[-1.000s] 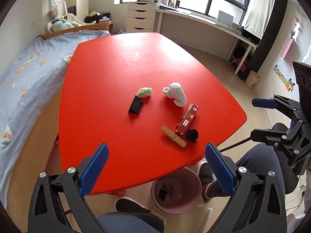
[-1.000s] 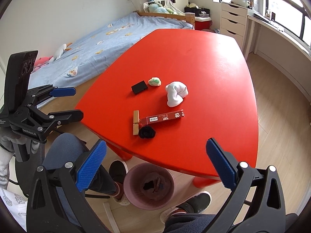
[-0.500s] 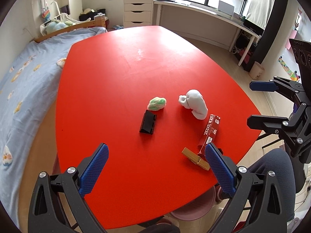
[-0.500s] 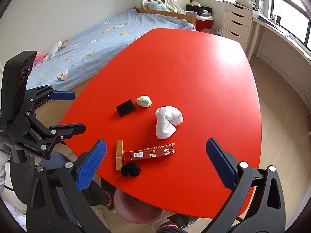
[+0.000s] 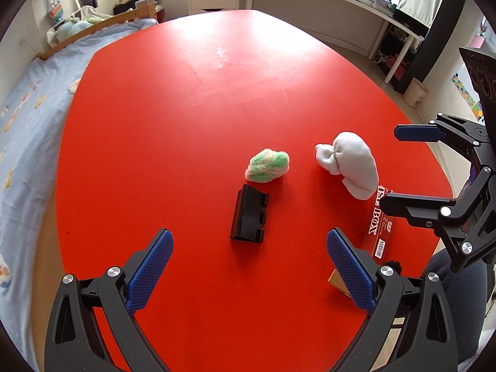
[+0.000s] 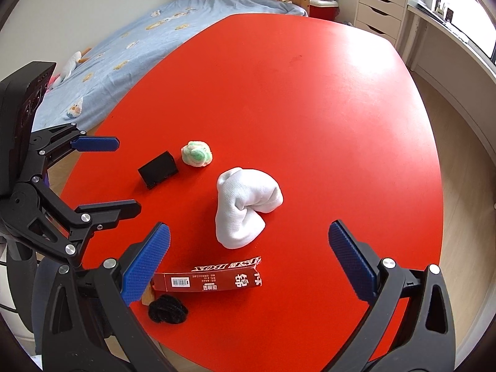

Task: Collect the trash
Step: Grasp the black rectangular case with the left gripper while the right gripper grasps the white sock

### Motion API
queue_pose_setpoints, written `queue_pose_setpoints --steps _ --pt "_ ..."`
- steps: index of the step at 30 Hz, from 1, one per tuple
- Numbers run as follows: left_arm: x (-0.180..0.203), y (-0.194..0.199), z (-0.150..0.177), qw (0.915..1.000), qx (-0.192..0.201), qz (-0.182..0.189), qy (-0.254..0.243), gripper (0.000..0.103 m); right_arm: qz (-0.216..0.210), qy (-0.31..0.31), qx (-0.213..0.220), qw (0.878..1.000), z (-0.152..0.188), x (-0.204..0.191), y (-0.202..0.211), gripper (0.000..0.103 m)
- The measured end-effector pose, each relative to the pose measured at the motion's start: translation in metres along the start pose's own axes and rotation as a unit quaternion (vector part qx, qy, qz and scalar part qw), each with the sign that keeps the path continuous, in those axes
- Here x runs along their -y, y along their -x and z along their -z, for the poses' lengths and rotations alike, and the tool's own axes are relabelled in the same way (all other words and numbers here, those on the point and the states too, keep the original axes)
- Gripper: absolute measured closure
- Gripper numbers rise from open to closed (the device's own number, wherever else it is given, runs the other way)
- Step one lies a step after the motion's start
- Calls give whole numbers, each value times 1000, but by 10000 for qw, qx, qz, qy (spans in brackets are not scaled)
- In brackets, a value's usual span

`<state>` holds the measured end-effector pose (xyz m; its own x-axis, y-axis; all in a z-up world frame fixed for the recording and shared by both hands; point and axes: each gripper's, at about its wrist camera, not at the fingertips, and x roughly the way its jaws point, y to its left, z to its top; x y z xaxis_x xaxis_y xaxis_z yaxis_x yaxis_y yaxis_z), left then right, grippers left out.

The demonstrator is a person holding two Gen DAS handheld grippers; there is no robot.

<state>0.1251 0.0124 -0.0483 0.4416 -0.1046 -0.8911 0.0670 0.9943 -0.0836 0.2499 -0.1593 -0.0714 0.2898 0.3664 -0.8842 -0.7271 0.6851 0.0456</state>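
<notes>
While both grippers [image 5: 248, 260] [image 6: 248, 254] hover spread, trash dots the red table [image 5: 173, 117] beside a bed [image 5: 28, 99].

Both fisheye views look down and forward along their own jaws, from close above the near end of the red bench [image 5: 186, 93]. The left wrist view faces the window wall, with the bed [image 5: 28, 117] at frame left. The right wrist view sits further right. Both share the white sock [image 5: 350, 164] and black clip [image 6: 158, 169] at mid-frame.
</notes>
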Motion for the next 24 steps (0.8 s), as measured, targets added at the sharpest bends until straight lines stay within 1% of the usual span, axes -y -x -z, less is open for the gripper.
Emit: queue_pose_setpoints --steps 9,12,21,23,24 --pt "0 -23 -3 9998 -175 -35 -31 8 15 -30 -161 9999 -4 6 -26 3" --pt "0 -23 -2 9999 -101 -83 -79 8 29 -8 -195 9998 -5 7 -31 3" --pt "3 -27 -6 9997 -52 -182 -167 8 19 -13 -211 9998 -5 6 -38 3" --pt "5 -27 -5 9996 -38 -220 -190 8 37 -11 -183 9998 -4 7 -38 6" --pt "5 -27 -6 9995 -32 -238 -195 8 69 1 -164 9998 -4 7 -38 9"
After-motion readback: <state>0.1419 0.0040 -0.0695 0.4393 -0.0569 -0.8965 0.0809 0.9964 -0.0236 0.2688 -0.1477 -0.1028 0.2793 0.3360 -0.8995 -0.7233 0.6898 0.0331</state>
